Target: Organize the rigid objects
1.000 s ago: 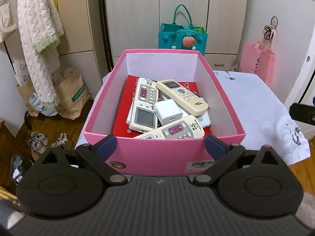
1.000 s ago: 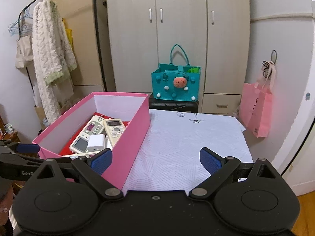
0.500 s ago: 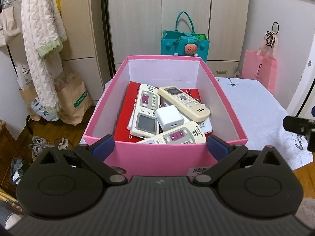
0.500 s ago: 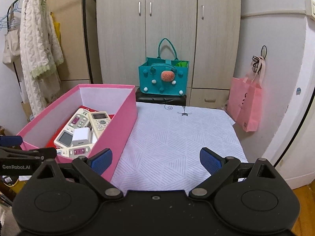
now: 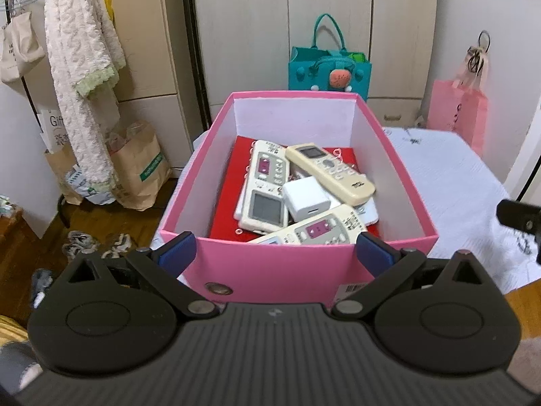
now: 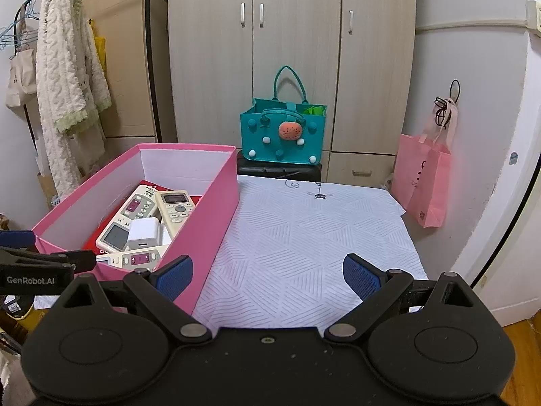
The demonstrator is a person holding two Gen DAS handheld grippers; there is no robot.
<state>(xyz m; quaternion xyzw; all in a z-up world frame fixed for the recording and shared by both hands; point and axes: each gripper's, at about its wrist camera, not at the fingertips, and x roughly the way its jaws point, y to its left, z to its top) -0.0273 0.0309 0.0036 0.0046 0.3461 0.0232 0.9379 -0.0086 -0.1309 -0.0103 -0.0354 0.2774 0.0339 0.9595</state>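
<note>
Pink box (image 5: 280,270) on the white-clothed table (image 6: 304,237), left side; inside, three remotes (image 5: 267,186) and a white charger (image 5: 306,201) on a red base. Left gripper (image 5: 275,253): spread, empty, before the box's near wall. Right gripper (image 6: 268,272): spread, empty, over the cloth.

"GenRobot.AI" on left gripper (image 6: 20,253) arm; "Gift" on card (image 5: 54,128) above paper bag (image 5: 142,169); remote brand blurred.

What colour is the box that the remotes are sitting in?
Pink outside, white inside. The box shows best in the left wrist view.
</note>
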